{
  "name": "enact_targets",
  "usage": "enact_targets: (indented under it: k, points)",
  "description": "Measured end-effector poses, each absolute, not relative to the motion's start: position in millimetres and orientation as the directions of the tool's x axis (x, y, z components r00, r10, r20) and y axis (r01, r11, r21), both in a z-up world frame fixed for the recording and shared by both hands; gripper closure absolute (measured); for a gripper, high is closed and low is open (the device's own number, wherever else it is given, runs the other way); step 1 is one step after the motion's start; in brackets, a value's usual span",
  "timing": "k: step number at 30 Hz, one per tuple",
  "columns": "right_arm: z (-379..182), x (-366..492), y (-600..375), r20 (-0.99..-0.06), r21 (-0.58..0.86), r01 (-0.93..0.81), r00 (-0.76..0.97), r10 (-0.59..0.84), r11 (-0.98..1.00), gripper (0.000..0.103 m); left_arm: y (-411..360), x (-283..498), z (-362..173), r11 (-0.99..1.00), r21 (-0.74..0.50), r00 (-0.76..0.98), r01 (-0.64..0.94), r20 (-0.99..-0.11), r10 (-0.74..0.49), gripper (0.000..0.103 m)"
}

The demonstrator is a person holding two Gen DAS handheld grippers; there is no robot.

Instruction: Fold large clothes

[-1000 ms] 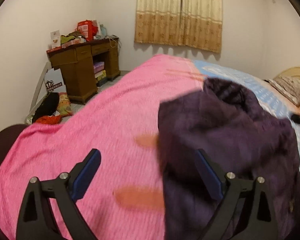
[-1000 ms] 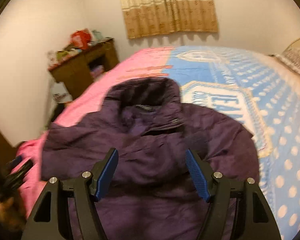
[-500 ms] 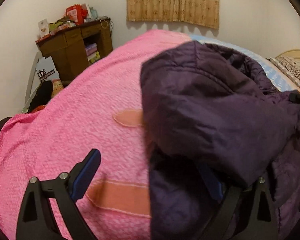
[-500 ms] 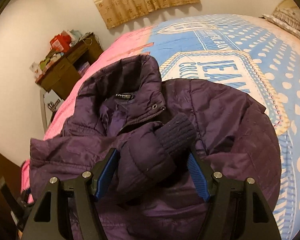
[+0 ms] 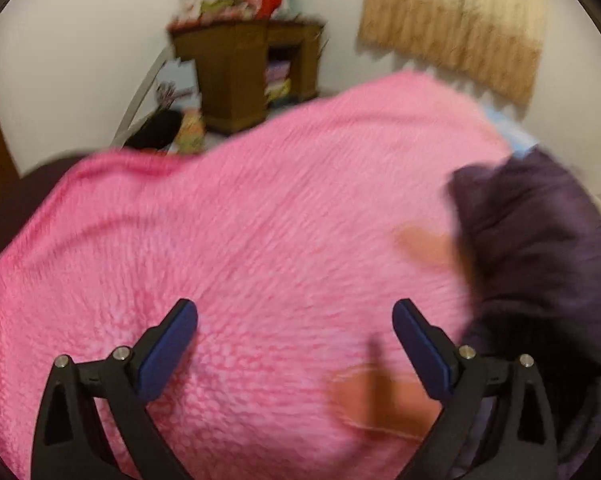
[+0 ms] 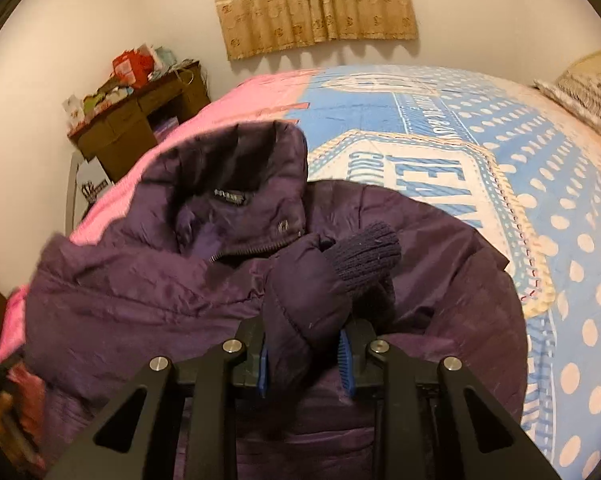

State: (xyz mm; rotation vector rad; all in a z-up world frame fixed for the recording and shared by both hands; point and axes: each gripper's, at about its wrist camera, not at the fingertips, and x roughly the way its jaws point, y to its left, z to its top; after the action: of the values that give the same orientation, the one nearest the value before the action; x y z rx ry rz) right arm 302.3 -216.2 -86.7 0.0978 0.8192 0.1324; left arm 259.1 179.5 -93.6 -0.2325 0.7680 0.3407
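Bed [image 6: 540, 168] carried purple jacket [image 6: 140, 300], lying partly on pink blanket [image 5: 260, 240]. Right gripper [image 6: 306, 360] jaws closing on jacket's sleeve [image 6: 300, 300], pads pressing it. Left gripper [image 5: 294, 344] jaws wide apart, empty, above blanket.

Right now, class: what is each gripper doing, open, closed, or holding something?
Left gripper: open, holding nothing, over the pink blanket.
Right gripper: jaws closing on the sleeve of the purple jacket, pads pressing it.

White walls [image 6: 500, 8], beige curtain [image 6: 316, 4], wooden desk [image 6: 140, 128]
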Motion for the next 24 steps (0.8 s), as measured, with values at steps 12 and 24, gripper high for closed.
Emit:
enact_targets:
  k: [12,24]
  points:
    - [-32,284,-216,-0.606,0.183,-0.099,0.772,0.192,0.978,0.076,82,236,-81,0.987,0.108,0.705,-0.121,-0.691,0.162,0.0]
    - [4,261,-194,-0.544,0.168,-0.181,0.803,0.244,0.969,0.076,133,283,-94,0.941,0.104,0.664,-0.321,-0.684,0.302,0.0]
